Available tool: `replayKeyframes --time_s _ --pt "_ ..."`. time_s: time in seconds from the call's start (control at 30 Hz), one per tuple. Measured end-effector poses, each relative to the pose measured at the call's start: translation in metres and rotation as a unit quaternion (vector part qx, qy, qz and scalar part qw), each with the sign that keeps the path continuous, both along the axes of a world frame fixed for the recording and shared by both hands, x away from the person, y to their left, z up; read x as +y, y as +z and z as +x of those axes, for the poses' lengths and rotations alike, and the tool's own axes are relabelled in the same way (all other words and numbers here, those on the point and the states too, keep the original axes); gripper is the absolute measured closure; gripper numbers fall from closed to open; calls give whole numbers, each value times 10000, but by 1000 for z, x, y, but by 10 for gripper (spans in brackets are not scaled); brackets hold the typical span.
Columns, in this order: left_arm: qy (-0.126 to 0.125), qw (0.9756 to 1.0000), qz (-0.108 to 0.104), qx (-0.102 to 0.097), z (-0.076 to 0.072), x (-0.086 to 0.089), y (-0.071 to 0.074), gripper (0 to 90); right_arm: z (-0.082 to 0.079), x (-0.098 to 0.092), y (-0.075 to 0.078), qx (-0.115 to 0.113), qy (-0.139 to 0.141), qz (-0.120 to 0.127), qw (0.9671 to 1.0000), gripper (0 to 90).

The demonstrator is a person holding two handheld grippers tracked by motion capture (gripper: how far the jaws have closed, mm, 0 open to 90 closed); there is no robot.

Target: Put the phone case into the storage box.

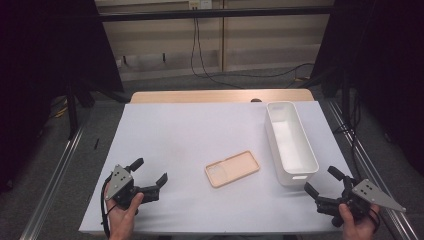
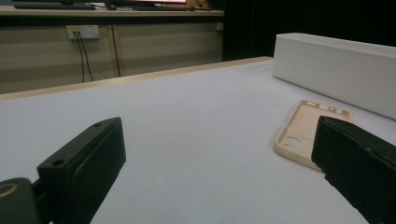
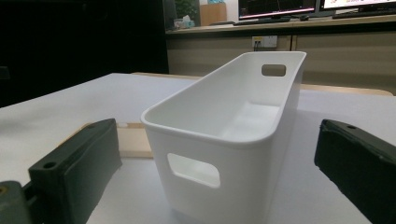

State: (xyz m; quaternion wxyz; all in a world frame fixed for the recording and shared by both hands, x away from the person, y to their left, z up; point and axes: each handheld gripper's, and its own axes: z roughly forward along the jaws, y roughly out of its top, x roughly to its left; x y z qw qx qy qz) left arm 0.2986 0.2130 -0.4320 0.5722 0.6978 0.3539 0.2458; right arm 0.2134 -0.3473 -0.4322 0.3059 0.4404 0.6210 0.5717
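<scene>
the left hand-held gripper (image 1: pixel 149 176) rests low at the near left corner of the bench (image 1: pixel 170 130), held by the person's left hand (image 1: pixel 124 212). its jaws are spread wide with nothing between them, and they aim toward the middle of the white sheet. in the left gripper view the two black jaws stand far apart at the bottom, and the peach phone case (image 2: pixel 306 133) lies beyond them, partly behind the jaw at the right of that view.

the phone case (image 1: pixel 232 168) lies flat near the centre of the bench, open side up, its camera cutout toward the near left end. it sits well apart from both grippers and just beside the long white plastic bin (image 1: pixel 292 165), without touching it.

the bin stands upright along the right side of the bench, its long axis running away from the person. it is empty inside, with a slot handle cut in each short end.

the right hand-held gripper (image 1: pixel 322 187) sits at the near right corner, gripped by the right hand (image 1: pixel 357 225), its jaws also parted wide and clasping nothing. they point at the near short end of the bin (image 3: pixel 219 140), which the right gripper view shows close ahead between the two jaws, with an edge of the phone case (image 3: pixel 133 140) seen at the left behind it.
</scene>
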Motion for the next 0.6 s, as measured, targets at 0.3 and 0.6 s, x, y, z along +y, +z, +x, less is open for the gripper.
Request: replayKeyframes --time_s 0.3,0.6 --pt "-369 9993 -52 -47 -2 -21 7 32 0 0 0 -9 -2 -17 10000 2" --pt "-681 9976 -93 -73 9 -38 8 36 0 1 0 20 32 -30 10000 1"
